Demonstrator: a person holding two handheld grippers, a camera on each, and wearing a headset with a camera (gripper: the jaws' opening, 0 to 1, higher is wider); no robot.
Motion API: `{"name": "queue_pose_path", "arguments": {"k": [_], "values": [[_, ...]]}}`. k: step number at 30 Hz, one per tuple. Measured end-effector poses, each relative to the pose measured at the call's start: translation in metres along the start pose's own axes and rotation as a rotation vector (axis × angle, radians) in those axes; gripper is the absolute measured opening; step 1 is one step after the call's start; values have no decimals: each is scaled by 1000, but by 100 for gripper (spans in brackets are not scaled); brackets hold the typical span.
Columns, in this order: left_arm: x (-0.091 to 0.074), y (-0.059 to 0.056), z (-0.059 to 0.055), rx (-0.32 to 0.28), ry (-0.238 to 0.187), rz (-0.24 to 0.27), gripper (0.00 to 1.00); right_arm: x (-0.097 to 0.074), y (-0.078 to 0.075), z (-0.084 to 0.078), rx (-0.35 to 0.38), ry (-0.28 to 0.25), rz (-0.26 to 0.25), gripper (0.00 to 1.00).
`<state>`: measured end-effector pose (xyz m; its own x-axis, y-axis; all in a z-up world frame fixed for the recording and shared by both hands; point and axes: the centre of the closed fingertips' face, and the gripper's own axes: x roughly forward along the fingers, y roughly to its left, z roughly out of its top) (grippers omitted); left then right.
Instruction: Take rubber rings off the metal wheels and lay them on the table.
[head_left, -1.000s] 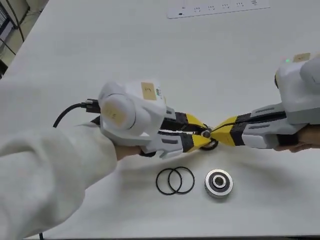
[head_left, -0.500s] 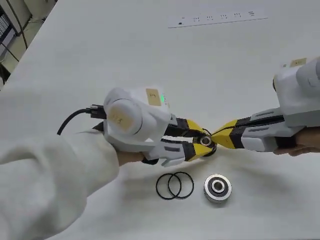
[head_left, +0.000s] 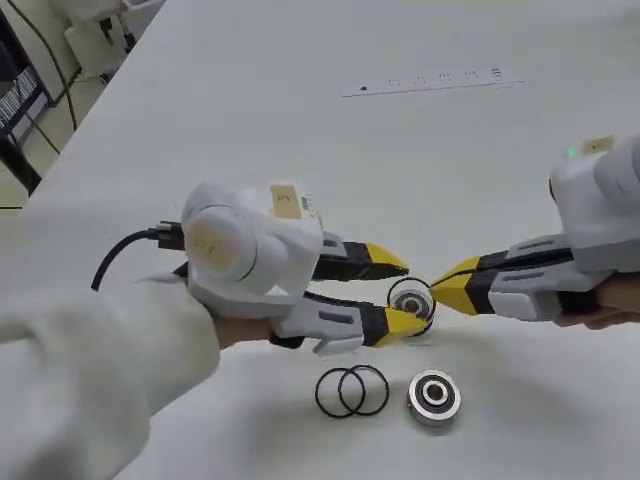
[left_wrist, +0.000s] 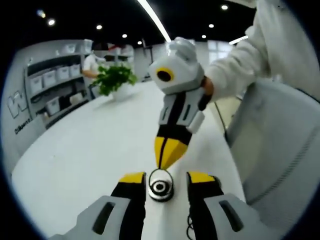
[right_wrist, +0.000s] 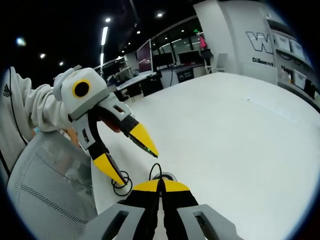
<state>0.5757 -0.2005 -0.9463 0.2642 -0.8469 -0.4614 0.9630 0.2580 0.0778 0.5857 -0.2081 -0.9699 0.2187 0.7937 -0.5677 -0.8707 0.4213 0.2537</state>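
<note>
Now left gripper (head_left: 408, 291) spread around wheel (left_wrist: 160, 186); right gripper (right_wrist: 160, 185) pinching rubber ring (right_wrist: 151, 171).

The left gripper (head_left: 405, 292) sticks out of a white sleeve (head_left: 90, 370), jaws wide apart. The right gripper (head_left: 442, 287) faces it tip to tip, jaws squeezed on a thin rubber ring (right_wrist: 151, 171), near the table's (head_left: 300, 130) front edge

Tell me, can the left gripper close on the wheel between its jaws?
Probably yes. The left gripper is open, the wheel stands between its jaws, gaps free. The right gripper, apparently shut on the rubber ring, is at the wheel's far edge.
</note>
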Motion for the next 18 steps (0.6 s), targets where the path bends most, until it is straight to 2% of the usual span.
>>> {"name": "queue_pose_path", "arguments": {"k": [3,7,10,18], "values": [[-13,1,9,-20,-30,15,38,-5,3,5,-20,-14,-7,0],[-27,3,13,-39,-41,54,42,-13,8,11,-32,-32,-9,0],[-38,0,15,-51,-45,71,45,-18,13,15,-45,-42,-8,0],[-64,-14,19,-7,-23,95,54,-25,25,20,-67,-44,1,0]]}}
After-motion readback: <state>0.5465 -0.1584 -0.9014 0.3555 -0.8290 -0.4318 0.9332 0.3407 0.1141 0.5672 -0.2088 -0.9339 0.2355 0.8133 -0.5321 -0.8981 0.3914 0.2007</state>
